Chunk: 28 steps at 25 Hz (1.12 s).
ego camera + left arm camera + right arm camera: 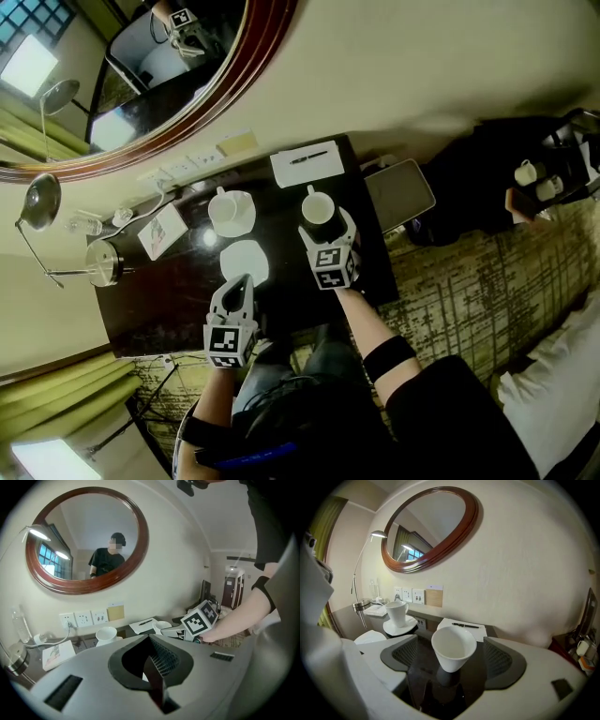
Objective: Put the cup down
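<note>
Your cup (453,648) stands on the dark desk (178,314), near its right edge, with the paper pad (307,162) behind it by the wall. Your right gripper (328,227) has its fingers (500,660) wide apart, one on each side of the cup (not touching it). A bare saucer (245,261) sits to the left, with open desk between. Your left gripper (242,284), just by that saucer, has its fingers shut together on nothing.
</note>
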Each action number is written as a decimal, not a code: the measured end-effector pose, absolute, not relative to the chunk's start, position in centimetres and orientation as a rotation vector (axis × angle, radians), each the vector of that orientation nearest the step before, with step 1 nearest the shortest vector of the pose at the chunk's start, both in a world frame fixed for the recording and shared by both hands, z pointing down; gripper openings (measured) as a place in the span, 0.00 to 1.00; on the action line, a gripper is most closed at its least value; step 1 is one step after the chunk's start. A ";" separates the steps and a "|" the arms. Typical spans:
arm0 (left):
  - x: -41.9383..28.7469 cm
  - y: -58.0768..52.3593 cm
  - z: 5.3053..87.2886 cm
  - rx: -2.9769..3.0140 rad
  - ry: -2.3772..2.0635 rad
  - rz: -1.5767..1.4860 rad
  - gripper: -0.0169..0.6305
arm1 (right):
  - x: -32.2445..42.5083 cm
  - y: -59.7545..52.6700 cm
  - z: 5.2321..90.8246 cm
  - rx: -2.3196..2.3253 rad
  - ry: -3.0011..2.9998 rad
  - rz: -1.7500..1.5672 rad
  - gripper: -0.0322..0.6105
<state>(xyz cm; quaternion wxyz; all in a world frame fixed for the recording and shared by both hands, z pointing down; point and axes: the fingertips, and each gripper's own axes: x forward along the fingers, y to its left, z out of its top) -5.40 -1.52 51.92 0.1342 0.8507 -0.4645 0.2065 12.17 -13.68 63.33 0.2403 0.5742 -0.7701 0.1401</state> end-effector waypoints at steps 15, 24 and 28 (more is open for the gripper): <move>-12.4 0.4 48.5 2.487 -1.362 0.507 0.01 | 3.0 -5.0 52.7 1.295 -2.294 0.373 0.35; -17.6 1.4 48.4 2.462 -1.418 0.456 0.01 | -2.4 -1.3 52.3 1.263 -2.320 0.371 0.16; -18.7 2.1 48.5 2.438 -1.442 0.448 0.01 | -4.1 -0.1 52.5 1.238 -2.336 0.389 0.10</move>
